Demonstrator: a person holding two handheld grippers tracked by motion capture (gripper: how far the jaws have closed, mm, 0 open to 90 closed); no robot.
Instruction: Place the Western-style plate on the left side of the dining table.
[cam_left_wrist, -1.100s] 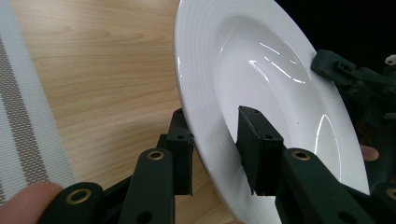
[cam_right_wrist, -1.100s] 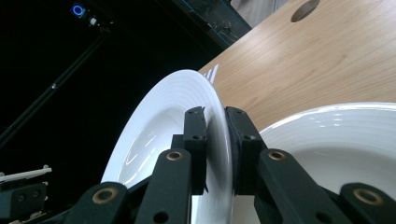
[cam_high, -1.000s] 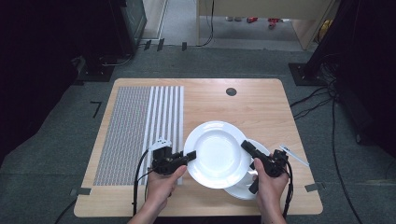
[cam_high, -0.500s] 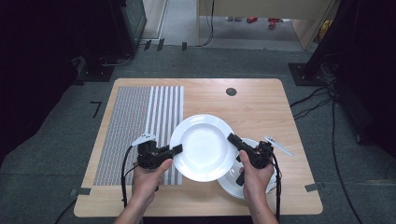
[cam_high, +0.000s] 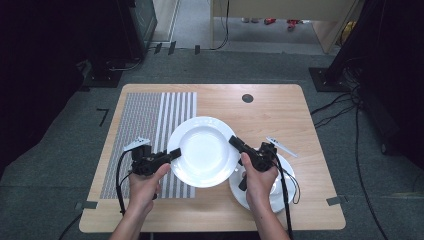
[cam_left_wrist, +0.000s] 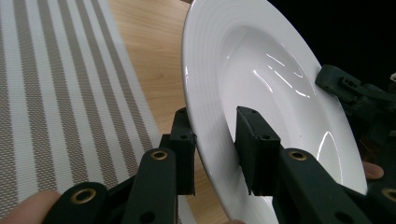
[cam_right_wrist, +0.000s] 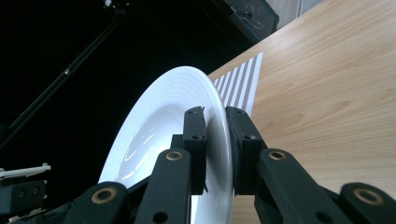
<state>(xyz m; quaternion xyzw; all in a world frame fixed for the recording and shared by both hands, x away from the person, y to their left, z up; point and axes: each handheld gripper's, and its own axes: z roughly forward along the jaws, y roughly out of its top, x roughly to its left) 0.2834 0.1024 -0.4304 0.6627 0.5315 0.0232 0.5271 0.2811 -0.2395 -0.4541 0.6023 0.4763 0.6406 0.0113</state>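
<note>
A white deep plate (cam_high: 204, 150) hangs above the wooden table (cam_high: 270, 112), held by both hands at opposite rims. My left gripper (cam_high: 172, 154) is shut on its left rim; in the left gripper view the rim (cam_left_wrist: 205, 140) passes between the two black jaws. My right gripper (cam_high: 235, 143) is shut on the right rim, and the right gripper view shows the plate's edge (cam_right_wrist: 219, 140) pinched between its jaws. The plate hovers partly over the striped placemat (cam_high: 145, 125). A second white plate (cam_high: 285, 172) lies on the table under my right hand.
The grey and white striped placemat covers the table's left part. A round dark hole (cam_high: 247, 98) sits near the table's far edge. Cables trail from both grippers toward the front edge. Dark equipment and floor cables surround the table.
Both grippers have carried the plate leftward, away from the second plate and over the placemat's right edge. Both grips stay as they were.
</note>
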